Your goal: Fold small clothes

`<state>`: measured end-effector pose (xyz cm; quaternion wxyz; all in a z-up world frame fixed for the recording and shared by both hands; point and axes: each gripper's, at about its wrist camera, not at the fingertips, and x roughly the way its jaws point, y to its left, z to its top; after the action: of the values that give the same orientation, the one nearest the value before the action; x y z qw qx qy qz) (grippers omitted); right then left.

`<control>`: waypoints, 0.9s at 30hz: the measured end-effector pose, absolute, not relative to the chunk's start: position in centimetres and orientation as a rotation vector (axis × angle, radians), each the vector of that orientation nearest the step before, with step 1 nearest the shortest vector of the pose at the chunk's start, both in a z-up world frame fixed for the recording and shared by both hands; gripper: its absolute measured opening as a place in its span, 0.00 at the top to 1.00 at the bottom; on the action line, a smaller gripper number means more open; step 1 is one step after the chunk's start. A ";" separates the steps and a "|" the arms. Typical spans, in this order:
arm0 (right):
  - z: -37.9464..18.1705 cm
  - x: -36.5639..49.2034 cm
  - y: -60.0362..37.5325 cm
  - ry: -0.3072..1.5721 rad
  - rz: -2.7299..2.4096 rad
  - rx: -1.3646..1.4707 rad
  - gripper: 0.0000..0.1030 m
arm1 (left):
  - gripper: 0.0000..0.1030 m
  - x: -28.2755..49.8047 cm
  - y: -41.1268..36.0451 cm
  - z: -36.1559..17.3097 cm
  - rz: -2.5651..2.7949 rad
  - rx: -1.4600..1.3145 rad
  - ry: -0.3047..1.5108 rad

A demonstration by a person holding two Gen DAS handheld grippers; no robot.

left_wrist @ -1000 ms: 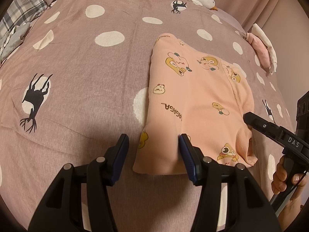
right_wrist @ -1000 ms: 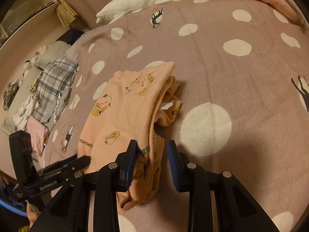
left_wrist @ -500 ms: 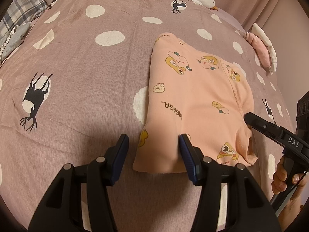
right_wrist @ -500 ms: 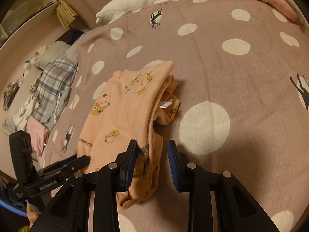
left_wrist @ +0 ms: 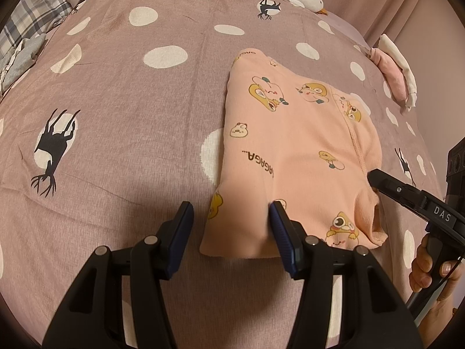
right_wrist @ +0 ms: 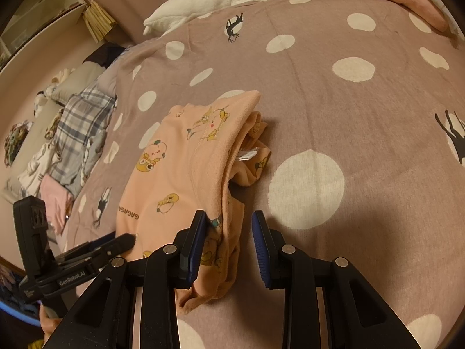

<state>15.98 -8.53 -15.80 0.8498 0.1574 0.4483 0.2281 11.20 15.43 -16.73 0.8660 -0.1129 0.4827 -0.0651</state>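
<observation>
A folded peach garment (left_wrist: 293,157) is laid on the dotted bedspread (left_wrist: 130,116). Both the left hand-held gripper (left_wrist: 231,221) and the right hand-held gripper (right_wrist: 229,232) are held apart, straddling its near edges without clamping.

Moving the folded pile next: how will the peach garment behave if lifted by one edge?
Probably floppy: the peach garment lies in soft layers that sag at the open side, so the fold would likely fall open. It looks light and thin. On the bedspread it would likely drag and bunch, not slide.

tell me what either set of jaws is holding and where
Nothing is gripped. Both the left gripper and right gripper stand open over the near edge of the folded peach garment.
</observation>
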 end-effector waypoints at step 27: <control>-15.8 16.0 -8.5 0.946 0.479 0.333 0.70 | 0.47 10.8 15.5 -16.7 -0.133 -0.232 1.014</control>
<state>16.03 -8.46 -15.78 0.8496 0.1582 0.4489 0.2275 10.84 15.45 -16.66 0.8657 -0.1105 0.4841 -0.0633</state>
